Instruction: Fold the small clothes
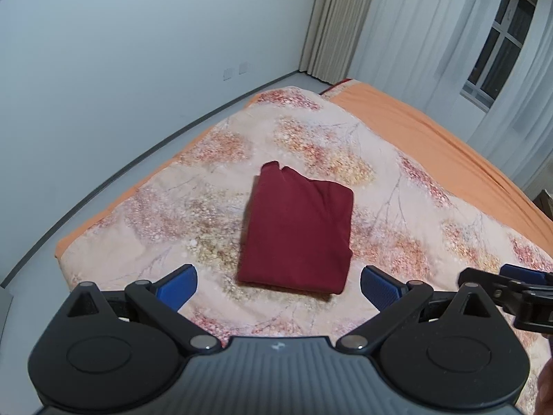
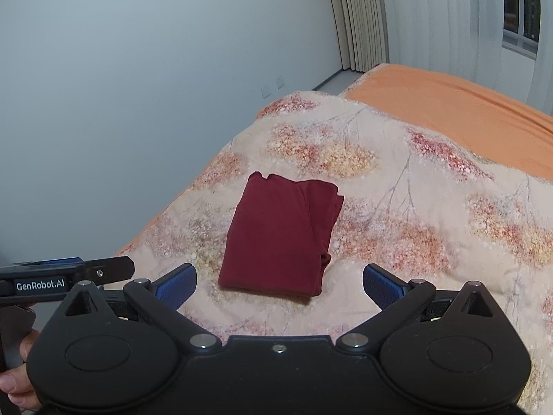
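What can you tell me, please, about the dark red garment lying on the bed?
The dark red folded cloth garment is a plain, matte, soft-looking fabric, folded into a compact, roughly rectangular stack. Layered edges show along its right side and a small notch sits at its far left corner. It lies flat on the floral beige-and-pink quilt, which is all that touches it. The left gripper and right gripper are both open, just short of its near edge, and hold nothing.

Left claw (image 1: 278,285) and right claw (image 2: 279,285) hover side by side, fingers spread.
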A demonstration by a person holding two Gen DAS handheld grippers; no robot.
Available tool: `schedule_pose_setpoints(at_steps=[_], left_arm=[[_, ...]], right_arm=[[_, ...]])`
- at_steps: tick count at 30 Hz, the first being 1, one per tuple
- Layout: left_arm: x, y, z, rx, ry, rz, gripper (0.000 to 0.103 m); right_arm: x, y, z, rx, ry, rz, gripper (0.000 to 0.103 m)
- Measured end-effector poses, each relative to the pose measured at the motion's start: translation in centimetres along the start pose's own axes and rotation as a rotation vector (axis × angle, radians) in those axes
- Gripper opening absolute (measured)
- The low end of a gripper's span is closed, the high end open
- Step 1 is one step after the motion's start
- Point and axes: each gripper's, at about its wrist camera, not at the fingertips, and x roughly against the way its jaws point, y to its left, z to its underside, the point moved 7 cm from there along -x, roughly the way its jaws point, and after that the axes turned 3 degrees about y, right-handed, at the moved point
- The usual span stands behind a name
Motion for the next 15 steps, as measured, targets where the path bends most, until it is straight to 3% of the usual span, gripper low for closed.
schedule_pose_setpoints(at_steps=[15], left_arm=[[-0.28, -0.75, -0.05, -0.012, 0.01, 0.054, 0.103]], right_arm=[[0.18, 0.14, -0.59, 0.003, -0.015, 0.043, 0.102]])
